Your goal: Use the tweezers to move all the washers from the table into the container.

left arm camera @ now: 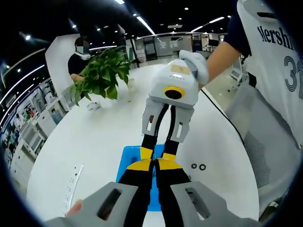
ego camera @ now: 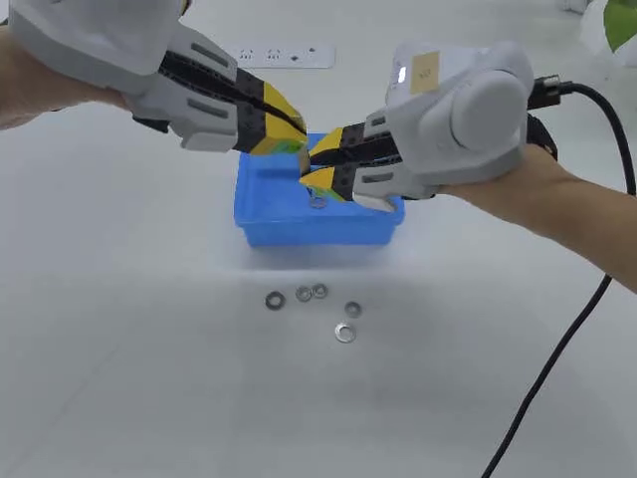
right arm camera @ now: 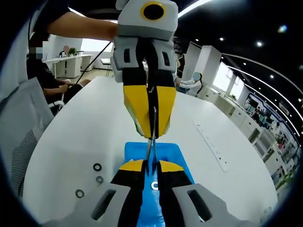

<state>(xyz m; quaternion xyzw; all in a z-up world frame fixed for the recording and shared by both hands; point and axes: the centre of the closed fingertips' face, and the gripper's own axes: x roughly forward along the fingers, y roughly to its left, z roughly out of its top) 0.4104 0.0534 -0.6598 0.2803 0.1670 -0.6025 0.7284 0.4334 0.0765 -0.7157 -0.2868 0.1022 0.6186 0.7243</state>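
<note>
- Tweezers (right arm camera: 152,139) run between the two grippers, above the blue container (ego camera: 309,231)
- Left gripper (ego camera: 289,134) jaws narrow, clamping their top
- Right gripper (right arm camera: 150,166) jaws narrow on their lower end
- One washer (right arm camera: 154,186) sits over the container's floor, at the tweezers' tip
- Five washers (ego camera: 304,295) lie on the table (ego camera: 119,349) near the container

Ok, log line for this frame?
left gripper, right gripper: shut on tweezers | tweezers over blue container | one washer at tweezer tips | five washers on table
</note>
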